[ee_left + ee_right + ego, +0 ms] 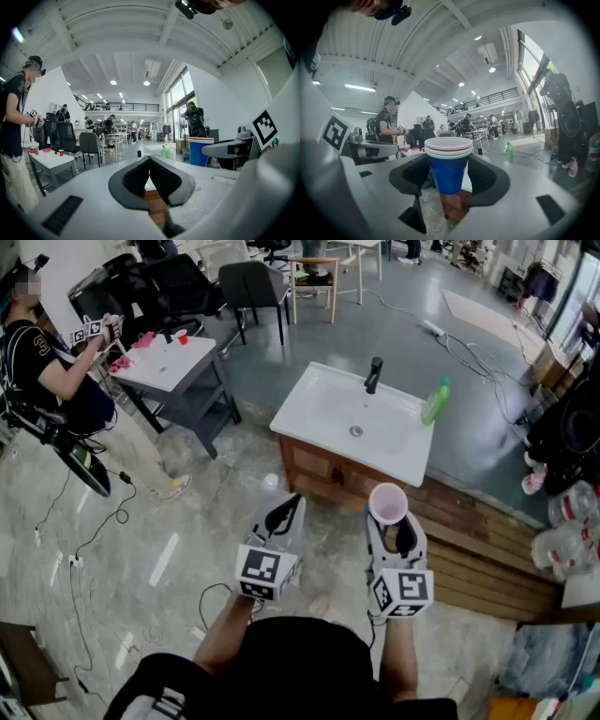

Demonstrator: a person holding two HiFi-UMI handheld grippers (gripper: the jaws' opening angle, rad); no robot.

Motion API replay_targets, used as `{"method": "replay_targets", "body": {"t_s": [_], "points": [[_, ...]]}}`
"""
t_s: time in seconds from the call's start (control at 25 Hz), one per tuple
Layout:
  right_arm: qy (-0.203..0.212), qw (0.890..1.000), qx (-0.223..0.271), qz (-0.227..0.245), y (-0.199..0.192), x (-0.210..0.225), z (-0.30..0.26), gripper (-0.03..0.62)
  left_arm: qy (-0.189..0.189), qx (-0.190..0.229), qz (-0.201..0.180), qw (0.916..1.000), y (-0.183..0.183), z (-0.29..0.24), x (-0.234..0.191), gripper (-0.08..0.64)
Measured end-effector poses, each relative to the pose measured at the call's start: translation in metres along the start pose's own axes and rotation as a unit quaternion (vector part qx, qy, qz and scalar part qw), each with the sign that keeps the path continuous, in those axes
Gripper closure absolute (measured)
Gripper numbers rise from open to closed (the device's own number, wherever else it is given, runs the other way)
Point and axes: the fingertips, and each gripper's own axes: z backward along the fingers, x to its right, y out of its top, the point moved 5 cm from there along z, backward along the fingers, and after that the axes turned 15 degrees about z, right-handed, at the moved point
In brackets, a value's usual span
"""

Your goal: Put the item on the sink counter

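A stack of nested cups (388, 503), blue outside with pale rims, stands upright between the jaws of my right gripper (391, 521), which is shut on it. In the right gripper view the cups (448, 164) fill the gap between the black pads (486, 177). My left gripper (292, 505) hovers beside it, shut with nothing in it; its jaws meet at the tips (150, 160). The white sink counter (313, 397) on a wooden cabinet lies ahead of both grippers, with a black faucet (373, 374) at its back and a green bottle (436, 401) on its right corner.
A person (47, 371) with a pair of grippers sits at the left by a white table (173, 367) with pink items and a red cup. Black chairs (251, 285) stand further back. Cables trail on the floor (122, 512). Wooden boards (487, 559) and bags lie right of the cabinet.
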Motion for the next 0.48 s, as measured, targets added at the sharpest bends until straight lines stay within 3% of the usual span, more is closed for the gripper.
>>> {"method": "replay_targets", "body": {"t_s": [0.48], "points": [[0.004,1.000,0.001,-0.009,-0.001,-0.002,-0.017,0.336,0.004,-0.003,0.001,1.0000,-0.001,-0.010,-0.016,0.557]]}}
